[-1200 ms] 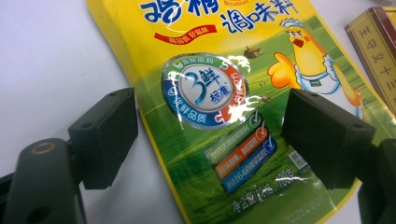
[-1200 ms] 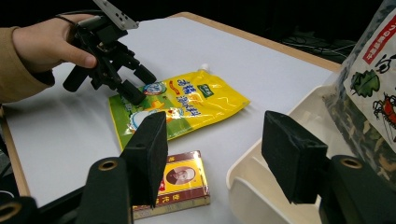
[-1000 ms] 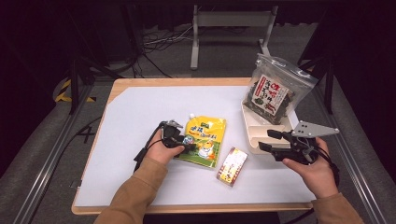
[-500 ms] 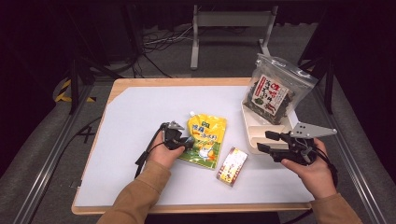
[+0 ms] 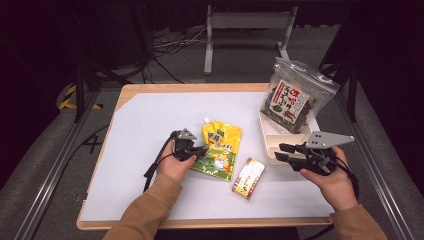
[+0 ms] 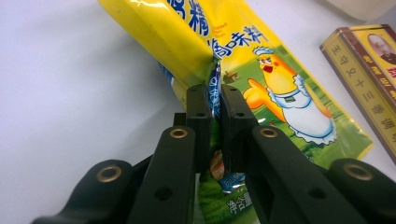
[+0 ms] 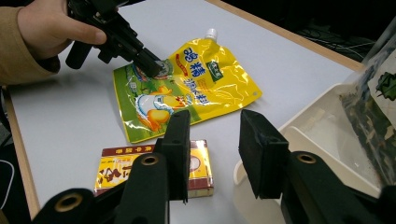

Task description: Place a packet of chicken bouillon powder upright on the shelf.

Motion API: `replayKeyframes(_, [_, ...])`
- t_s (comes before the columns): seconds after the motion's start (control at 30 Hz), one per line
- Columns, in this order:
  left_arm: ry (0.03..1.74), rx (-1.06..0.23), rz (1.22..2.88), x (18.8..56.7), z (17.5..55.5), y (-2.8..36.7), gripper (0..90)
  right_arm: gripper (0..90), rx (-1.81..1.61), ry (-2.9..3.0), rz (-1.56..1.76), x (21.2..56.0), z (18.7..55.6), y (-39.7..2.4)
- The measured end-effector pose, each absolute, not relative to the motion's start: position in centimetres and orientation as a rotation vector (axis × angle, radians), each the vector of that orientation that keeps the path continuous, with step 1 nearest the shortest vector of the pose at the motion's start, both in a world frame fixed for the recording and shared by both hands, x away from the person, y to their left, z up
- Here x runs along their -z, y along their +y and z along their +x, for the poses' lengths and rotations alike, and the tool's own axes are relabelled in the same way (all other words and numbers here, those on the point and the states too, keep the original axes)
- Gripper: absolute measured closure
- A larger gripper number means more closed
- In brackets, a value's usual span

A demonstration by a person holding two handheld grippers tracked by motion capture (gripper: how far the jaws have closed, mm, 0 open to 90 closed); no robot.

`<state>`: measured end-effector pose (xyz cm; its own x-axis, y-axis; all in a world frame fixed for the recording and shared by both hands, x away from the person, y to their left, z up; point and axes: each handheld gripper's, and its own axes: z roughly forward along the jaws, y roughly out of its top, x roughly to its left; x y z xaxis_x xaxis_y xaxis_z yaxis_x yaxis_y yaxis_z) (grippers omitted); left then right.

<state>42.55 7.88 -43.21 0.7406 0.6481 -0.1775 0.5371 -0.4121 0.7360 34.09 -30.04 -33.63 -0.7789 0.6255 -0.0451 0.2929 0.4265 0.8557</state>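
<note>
A person sits at a table point(image 5: 150, 130) covered with a pale sheet, holding a two-jaw gripper in each hand. The left gripper point(image 5: 199, 151) has just been closing, and its jaws are now clamped on the side edge of a yellow pouch point(image 5: 221, 152) — in the left gripper view the pouch's point(image 6: 261, 74) edge is pinched and puckered between the two black jaws. The pouch has a small white spout at its far end and a cartoon chick printed on it; it lies flat near the middle of the table.

The right gripper point(image 5: 281, 152) hovers at the near corner of a white tray point(image 5: 268, 141) on the right side of the table. Its jaws have just been closing too, but they stand apart with nothing between them. A clear bag of dark dried leaves point(image 5: 291, 97) leans upright in the tray's far end.

A small yellow and brown box point(image 5: 248, 177) lies flat between the two grippers, just beside the pouch's near corner.
</note>
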Motion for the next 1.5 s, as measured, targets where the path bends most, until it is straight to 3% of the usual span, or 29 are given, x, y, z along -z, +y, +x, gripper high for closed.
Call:
replayKeyframes(0.23, [0.826,-0.274,2.094,41.5,41.9,8.7,84.8,64.7,-1.274,2.341,0.763,33.3,34.3,-29.6])
replayKeyframes(0.77, [0.605,-0.321,1.983,37.6,39.3,10.7,85.3,60.4,-1.245,2.441,0.778,29.6,36.8,-28.5])
replayKeyframes(1.33, [0.435,-0.305,1.835,35.5,37.3,10.7,85.1,56.2,-1.282,2.515,0.825,25.3,38.6,-27.6])
replayKeyframes(1.5, [0.388,-0.287,1.815,35.5,37.1,10.7,85.1,49.7,-1.289,2.542,0.842,24.9,39.5,-26.8])
